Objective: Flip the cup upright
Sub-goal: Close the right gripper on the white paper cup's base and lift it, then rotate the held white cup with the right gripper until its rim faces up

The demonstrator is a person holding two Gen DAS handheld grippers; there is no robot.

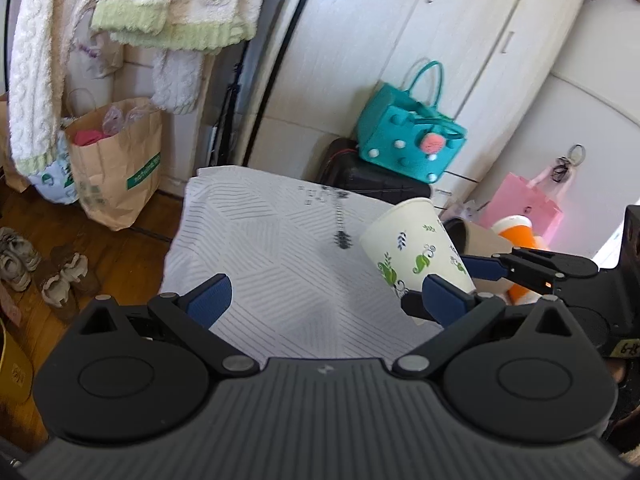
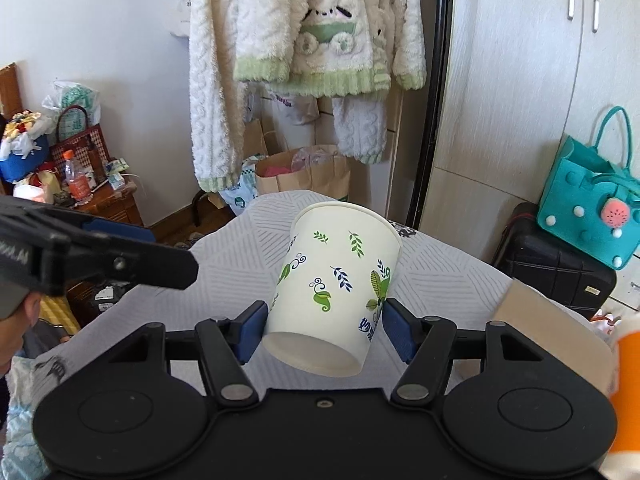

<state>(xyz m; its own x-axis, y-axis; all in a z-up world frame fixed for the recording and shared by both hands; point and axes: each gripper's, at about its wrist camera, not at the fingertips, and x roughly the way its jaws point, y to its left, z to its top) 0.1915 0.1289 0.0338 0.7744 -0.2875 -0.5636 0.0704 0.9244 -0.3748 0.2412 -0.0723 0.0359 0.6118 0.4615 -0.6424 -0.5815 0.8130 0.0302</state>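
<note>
The right gripper [image 2: 324,330] clamps a leaf-printed paper cup [image 2: 334,288] near its base, holding it tilted above the striped cloth-covered worktop [image 2: 448,276], rim toward the far side. The left gripper [image 1: 326,296] hangs to the left with fingers spread wide, empty. A teal handbag [image 1: 408,136] sits on a black suitcase [image 1: 368,178] beyond.

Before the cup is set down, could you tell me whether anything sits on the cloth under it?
Nothing visible does. The right gripper holds the paper cup tilted above the patterned cloth, which looks bare there; the orange cup stands off to the side.
</note>
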